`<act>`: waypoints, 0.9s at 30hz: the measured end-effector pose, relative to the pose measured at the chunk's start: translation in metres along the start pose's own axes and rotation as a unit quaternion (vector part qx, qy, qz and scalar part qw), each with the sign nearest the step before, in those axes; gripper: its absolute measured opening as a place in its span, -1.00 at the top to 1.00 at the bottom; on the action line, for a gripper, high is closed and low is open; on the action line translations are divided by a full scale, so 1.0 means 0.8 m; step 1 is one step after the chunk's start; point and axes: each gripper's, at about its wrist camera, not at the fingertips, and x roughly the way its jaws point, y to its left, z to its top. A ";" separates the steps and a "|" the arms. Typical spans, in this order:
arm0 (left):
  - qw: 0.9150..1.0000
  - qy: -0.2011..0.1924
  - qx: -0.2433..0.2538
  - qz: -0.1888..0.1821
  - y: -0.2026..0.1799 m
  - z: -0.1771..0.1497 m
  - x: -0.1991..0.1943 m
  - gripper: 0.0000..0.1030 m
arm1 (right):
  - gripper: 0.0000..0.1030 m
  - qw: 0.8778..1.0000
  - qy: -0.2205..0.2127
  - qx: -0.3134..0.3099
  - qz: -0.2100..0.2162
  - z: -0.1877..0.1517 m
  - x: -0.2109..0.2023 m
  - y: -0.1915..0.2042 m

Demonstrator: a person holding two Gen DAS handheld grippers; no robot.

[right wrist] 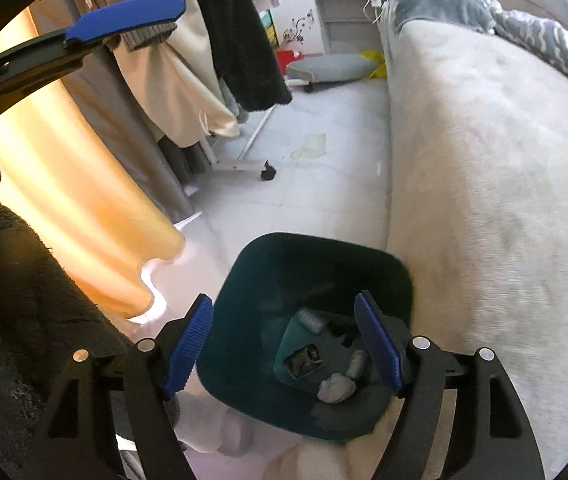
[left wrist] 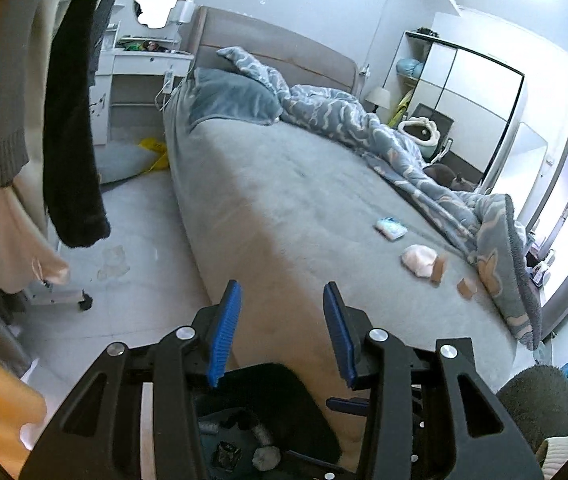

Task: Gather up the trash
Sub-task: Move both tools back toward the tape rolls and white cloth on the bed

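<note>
A dark teal trash bin (right wrist: 244, 280) stands on the floor by the bed's near corner, holding a crumpled tissue (right wrist: 335, 388) and other scraps; it also shows in the left wrist view (left wrist: 268, 380). My right gripper (right wrist: 284, 344) is open and empty just above the bin. My left gripper (left wrist: 280, 328) is open and empty, over the bed's edge. On the bed lie a pale blue packet (left wrist: 391, 229), a crumpled pink-white tissue (left wrist: 417, 261) and two small brown pieces (left wrist: 439, 270) (left wrist: 467, 288).
A grey bed (left wrist: 284, 184) with a rumpled blue duvet (left wrist: 383, 132) fills the right. A clothes rack with hanging coats (left wrist: 72, 140) and an orange curtain (right wrist: 64, 200) stand left. A scrap (left wrist: 114, 262) lies on the tiled floor. A white dresser (left wrist: 140, 72) is beyond.
</note>
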 end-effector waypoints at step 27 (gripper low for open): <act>0.994 0.024 0.096 -0.051 -0.132 0.007 0.088 -0.38 | -0.56 0.979 -0.129 0.063 -0.143 -0.025 -0.178 -0.155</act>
